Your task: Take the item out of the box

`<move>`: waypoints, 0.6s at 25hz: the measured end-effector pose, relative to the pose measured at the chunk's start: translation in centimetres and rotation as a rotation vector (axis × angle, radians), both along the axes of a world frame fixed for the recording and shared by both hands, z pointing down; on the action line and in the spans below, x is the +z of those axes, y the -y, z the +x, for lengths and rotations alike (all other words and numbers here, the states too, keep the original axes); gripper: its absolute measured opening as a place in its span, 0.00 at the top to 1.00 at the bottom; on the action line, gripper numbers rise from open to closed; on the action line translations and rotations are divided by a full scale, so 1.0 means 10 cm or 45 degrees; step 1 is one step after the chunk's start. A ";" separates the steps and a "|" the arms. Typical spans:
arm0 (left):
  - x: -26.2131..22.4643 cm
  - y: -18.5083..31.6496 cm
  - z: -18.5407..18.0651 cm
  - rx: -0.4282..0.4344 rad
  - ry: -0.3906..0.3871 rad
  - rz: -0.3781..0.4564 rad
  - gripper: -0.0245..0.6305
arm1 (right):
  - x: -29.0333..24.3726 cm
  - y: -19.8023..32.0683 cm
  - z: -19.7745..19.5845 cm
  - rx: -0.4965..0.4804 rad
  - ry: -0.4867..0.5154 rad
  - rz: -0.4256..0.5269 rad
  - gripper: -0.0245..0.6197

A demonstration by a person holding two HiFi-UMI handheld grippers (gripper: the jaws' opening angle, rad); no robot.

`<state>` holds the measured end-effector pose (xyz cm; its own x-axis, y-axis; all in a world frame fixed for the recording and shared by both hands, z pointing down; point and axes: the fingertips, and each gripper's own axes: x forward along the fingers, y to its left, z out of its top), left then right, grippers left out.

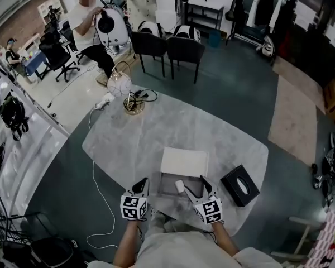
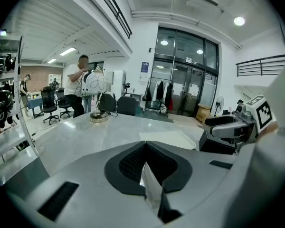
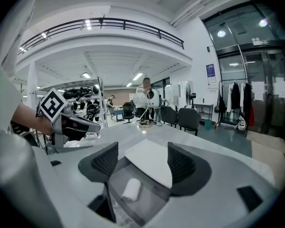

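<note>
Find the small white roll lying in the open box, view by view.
Head view: the white roll lies in the open box, near bottom centre.
Left gripper view: not in it; the left claw is shut on a thin pale sheet.
Right gripper view: low centre, in the box.
Shared landmark: the flat white lid just beyond the box.

Head overhead, gripper views low, sharing box (image 1: pixel 167 186)
</note>
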<state>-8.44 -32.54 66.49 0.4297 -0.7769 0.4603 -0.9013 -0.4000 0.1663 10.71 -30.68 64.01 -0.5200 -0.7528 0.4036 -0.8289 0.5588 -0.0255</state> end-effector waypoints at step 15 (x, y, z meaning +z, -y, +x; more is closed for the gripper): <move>0.27 0.06 -0.15 0.122 -0.031 -0.086 0.94 | 0.24 -0.07 -0.17 0.108 -0.056 -0.095 0.48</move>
